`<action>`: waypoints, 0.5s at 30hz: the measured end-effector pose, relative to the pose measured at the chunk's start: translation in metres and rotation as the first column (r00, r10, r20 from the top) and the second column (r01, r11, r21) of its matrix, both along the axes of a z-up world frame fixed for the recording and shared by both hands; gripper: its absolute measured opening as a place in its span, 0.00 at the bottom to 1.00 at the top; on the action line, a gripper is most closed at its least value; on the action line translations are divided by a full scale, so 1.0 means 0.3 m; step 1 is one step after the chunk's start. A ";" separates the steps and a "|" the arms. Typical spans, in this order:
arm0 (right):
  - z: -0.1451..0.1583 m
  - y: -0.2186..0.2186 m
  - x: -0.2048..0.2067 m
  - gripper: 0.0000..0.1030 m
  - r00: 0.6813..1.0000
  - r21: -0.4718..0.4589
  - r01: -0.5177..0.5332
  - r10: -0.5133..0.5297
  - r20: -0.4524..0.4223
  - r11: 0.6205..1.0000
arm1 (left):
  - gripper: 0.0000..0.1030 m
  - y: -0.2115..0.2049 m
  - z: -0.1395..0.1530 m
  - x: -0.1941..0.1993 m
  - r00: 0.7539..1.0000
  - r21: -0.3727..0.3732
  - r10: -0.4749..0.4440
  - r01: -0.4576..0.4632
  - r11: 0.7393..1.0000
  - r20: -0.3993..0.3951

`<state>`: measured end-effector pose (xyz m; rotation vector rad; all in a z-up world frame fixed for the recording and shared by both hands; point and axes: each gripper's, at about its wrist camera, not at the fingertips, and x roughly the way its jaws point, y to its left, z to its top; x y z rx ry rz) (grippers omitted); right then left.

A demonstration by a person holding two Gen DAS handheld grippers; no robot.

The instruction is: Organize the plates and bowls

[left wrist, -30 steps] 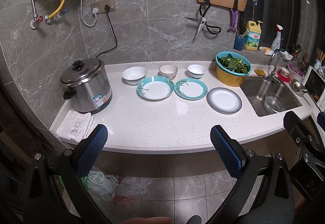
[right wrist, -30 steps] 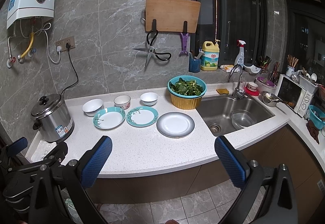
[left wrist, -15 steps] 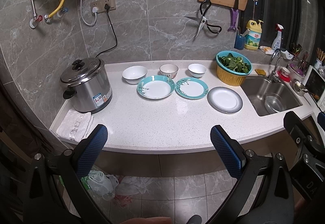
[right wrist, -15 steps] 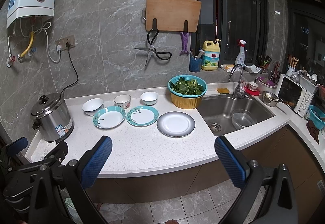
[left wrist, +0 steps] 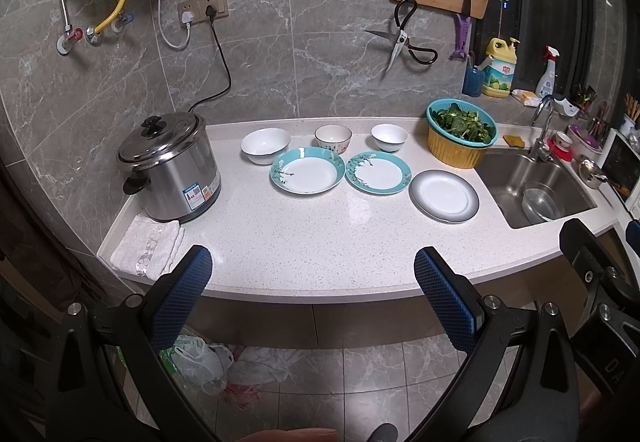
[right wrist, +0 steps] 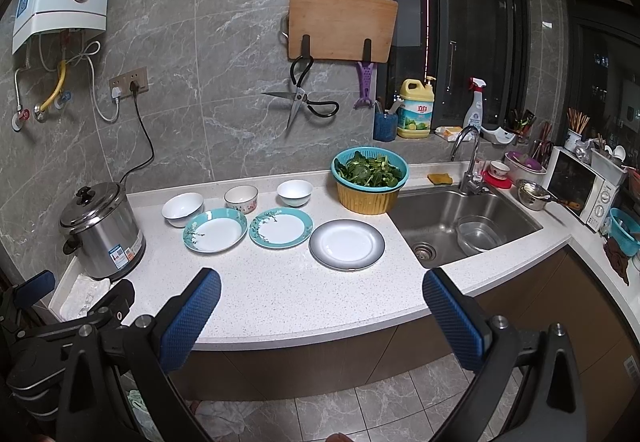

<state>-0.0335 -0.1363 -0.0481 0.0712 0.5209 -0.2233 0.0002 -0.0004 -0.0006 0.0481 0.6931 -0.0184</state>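
I've got the white bench ahead. On it: front row of 3 plates, i.e. teal deep plate, teal flat plate, grey-rim plate, the two teal ones nearly touching. Behind them 3 bowls: white bowl, patterned bowl, small white bowl. All look like glazed ceramic, so I'd judge them stiff, slick, chip-prone; best pinched at the rim. Left tongs and right tongs both spread wide, holding nothing, short of the bench edge, well apart from the crockery.
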 end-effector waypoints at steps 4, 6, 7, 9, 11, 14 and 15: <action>0.000 -0.001 0.002 1.00 1.000 0.000 0.000 0.000 -0.001 1.000 | 1.00 0.000 0.000 0.001 1.000 0.001 0.000 0.000 1.000 -0.001; 0.001 -0.002 0.003 1.00 1.000 0.000 0.000 0.000 -0.002 1.000 | 1.00 -0.001 0.000 0.001 1.000 0.000 -0.001 0.001 1.000 -0.001; 0.001 -0.002 0.003 1.00 1.000 0.000 0.000 0.000 -0.002 1.000 | 1.00 -0.008 -0.019 0.005 1.000 0.000 -0.001 0.001 1.000 -0.001; 0.001 -0.002 0.002 1.00 1.000 0.000 0.000 0.000 -0.002 1.000 | 1.00 -0.008 -0.019 0.005 1.000 0.001 -0.001 0.001 1.000 -0.002; 0.001 -0.002 0.003 1.00 1.000 0.000 0.000 0.000 -0.002 1.000 | 1.00 -0.004 -0.037 0.002 1.000 0.000 -0.001 0.001 1.000 -0.003; 0.000 -0.003 0.004 1.00 1.000 0.001 0.000 0.000 -0.004 1.000 | 1.00 -0.012 -0.066 0.000 1.000 0.000 -0.001 0.001 1.000 -0.004; 0.000 -0.003 0.005 1.00 1.000 0.000 0.000 0.000 -0.003 1.000 | 1.00 -0.011 -0.060 0.003 1.000 0.000 -0.001 0.001 1.000 -0.004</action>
